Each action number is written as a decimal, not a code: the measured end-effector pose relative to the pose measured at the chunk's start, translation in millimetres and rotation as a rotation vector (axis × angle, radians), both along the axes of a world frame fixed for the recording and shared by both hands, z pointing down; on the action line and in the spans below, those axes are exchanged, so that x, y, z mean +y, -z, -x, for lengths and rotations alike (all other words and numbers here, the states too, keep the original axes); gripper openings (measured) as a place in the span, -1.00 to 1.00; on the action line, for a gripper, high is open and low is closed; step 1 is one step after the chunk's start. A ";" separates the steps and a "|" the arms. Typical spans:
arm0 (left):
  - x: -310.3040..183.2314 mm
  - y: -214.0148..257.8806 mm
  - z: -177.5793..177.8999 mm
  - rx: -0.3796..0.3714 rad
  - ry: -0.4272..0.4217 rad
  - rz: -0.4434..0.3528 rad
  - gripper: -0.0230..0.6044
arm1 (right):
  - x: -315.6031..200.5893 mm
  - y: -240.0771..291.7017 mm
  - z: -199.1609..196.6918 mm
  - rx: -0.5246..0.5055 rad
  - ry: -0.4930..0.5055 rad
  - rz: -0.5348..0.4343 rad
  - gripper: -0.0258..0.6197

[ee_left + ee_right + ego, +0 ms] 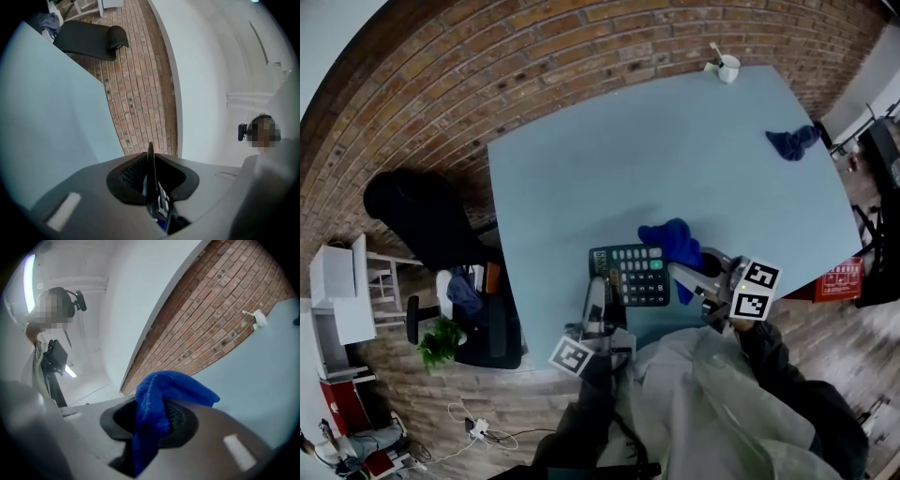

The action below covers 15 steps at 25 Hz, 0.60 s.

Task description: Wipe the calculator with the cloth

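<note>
The dark calculator [630, 275] sits at the near edge of the light blue table [675, 159], its keys facing up. My left gripper [596, 287] is shut on its left edge; in the left gripper view the calculator [151, 168] shows edge-on as a thin dark plate between the pads. My right gripper [682, 277] is shut on a blue cloth [672, 242], which bunches at the calculator's upper right corner. The right gripper view shows the cloth [157, 401] pinched between the jaws and spilling out over the right gripper [152, 427].
A second blue cloth [793, 142] lies at the table's far right. A white mug [728, 68] stands at the far edge. A black office chair [427, 216] and a potted plant [439, 343] stand left of the table on the brick floor.
</note>
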<state>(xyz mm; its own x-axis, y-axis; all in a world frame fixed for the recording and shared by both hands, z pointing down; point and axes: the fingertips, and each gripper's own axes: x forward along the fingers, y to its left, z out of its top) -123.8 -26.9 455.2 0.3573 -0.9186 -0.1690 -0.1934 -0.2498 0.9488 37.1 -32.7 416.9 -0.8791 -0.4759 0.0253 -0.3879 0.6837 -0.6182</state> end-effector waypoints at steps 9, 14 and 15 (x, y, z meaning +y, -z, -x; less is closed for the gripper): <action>-2.1 -12.0 22.7 0.038 0.098 0.051 -0.76 | 101.0 -31.0 44.9 0.126 0.379 0.018 -0.63; -4.3 -3.6 1.8 0.000 0.043 0.025 -0.76 | 113.0 -37.0 73.5 0.181 0.478 0.000 -0.62; -5.3 -0.9 -3.7 -0.007 0.030 0.014 -0.76 | 108.7 -39.6 79.5 0.200 0.459 -0.007 -0.63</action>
<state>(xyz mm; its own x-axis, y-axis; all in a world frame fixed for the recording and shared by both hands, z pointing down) -120.1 -32.2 456.0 0.3310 -0.9310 -0.1538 -0.2069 -0.2306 0.9508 -42.4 76.1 456.5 -0.9761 -0.0423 0.2133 -0.1570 0.8156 -0.5568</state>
